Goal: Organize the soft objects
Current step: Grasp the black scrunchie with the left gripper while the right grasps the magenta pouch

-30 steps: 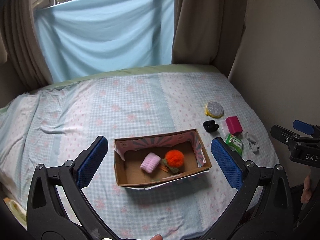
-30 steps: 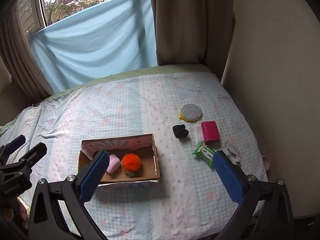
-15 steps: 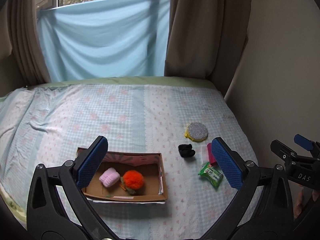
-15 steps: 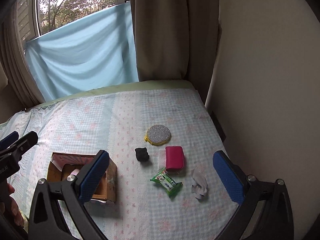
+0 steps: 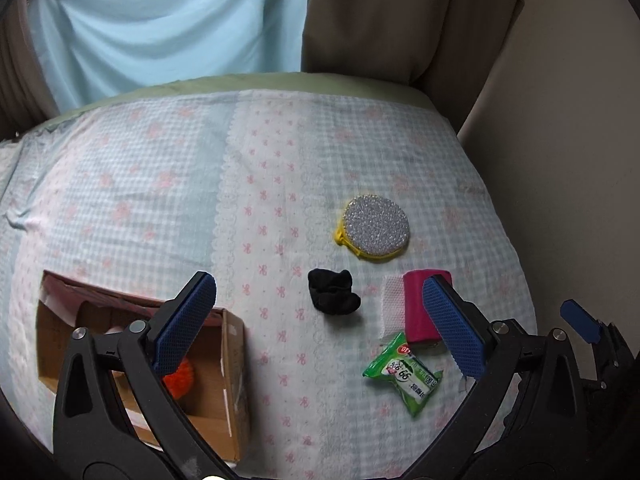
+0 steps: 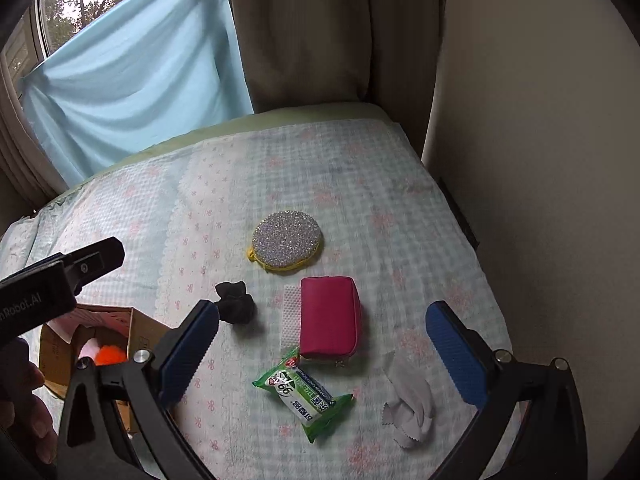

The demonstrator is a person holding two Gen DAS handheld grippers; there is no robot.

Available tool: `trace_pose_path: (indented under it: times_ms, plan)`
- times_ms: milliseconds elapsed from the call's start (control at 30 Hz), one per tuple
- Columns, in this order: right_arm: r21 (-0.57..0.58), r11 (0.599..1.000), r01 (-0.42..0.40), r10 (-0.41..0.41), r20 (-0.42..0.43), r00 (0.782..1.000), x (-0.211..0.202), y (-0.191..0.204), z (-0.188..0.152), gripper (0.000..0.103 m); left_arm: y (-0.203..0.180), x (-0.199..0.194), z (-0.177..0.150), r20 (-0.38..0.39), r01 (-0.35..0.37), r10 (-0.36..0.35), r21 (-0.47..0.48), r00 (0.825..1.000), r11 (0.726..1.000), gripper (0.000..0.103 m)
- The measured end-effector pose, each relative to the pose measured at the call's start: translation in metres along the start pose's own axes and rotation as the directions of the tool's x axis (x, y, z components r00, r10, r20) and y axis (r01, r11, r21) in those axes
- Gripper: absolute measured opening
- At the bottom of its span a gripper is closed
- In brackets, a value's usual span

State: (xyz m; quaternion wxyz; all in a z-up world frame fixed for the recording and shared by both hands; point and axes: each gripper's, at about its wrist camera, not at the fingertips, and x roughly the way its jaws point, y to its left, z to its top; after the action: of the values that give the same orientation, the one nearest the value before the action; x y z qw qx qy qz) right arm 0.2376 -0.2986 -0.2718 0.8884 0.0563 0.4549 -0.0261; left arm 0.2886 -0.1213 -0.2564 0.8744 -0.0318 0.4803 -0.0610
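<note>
Soft objects lie on the bed: a round silver-and-yellow sponge [image 5: 376,232] [image 6: 286,244], a black cloth lump [image 5: 334,292] [image 6: 236,304], a pink pouch [image 5: 418,312] [image 6: 330,316], a green wipes pack [image 5: 404,374] [image 6: 304,396] and a crumpled white cloth [image 6: 408,400]. A cardboard box [image 5: 232,364] [image 6: 60,360] at the left holds an orange pom-pom [image 5: 180,376] [image 6: 110,354] and a pale pink item [image 6: 90,348]. My left gripper [image 5: 320,320] is open and empty above the black cloth. My right gripper [image 6: 324,352] is open and empty above the pink pouch and wipes pack.
The bed has a light blue and pink patterned sheet [image 5: 160,184]. A wall [image 6: 540,160] runs along the right edge, with brown curtains [image 5: 400,20] and a blue cloth [image 6: 140,80] behind. A small white mesh piece [image 6: 291,312] lies beside the pouch.
Both grippers have moved right and closer to the bed, from over the box toward the loose objects. Both stay open and empty.
</note>
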Motion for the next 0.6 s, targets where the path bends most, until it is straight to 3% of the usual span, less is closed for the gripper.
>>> trace_pose_path:
  times_ms: [100, 267, 367, 400, 533, 600]
  plan:
    - [-0.024, 0.999, -0.022, 0.022, -0.014, 1.0, 0.038, -0.003, -0.008, 0.103, 0.001, 0.059, -0.004, -0.102, 0.028, -0.03, -0.016, 0.994, 0.999, 0.102]
    - [0.005, 0.999, -0.031, 0.032, -0.063, 0.997, 0.098, -0.016, -0.017, 0.103, 0.004, 0.134, -0.014, -0.19, 0.025, -0.034, -0.048, 0.981, 0.999, 0.096]
    - [0.008, 1.0, -0.018, 0.019, -0.092, 0.996, 0.128, -0.019, -0.024, 0.103, 0.007, 0.166, -0.02, -0.231, 0.016, -0.03, -0.062, 0.973, 0.998, 0.085]
    - [0.004, 1.0, -0.012, 0.012, -0.102, 0.995, 0.136, -0.019, -0.026, 0.101, 0.008, 0.175, -0.024, -0.246, 0.016, -0.032, -0.067, 0.969, 0.998, 0.078]
    - [-0.005, 1.0, -0.015, 0.014, -0.131, 0.991, 0.161, -0.019, -0.031, 0.092, 0.006, 0.199, -0.038, -0.279, 0.003, -0.019, -0.056, 0.96, 0.998, 0.072]
    - [-0.019, 1.0, -0.008, 0.005, -0.145, 0.989, 0.169, -0.017, -0.033, 0.072, 0.002, 0.205, -0.042, -0.287, 0.001, -0.012, -0.04, 0.958, 0.999, 0.06]
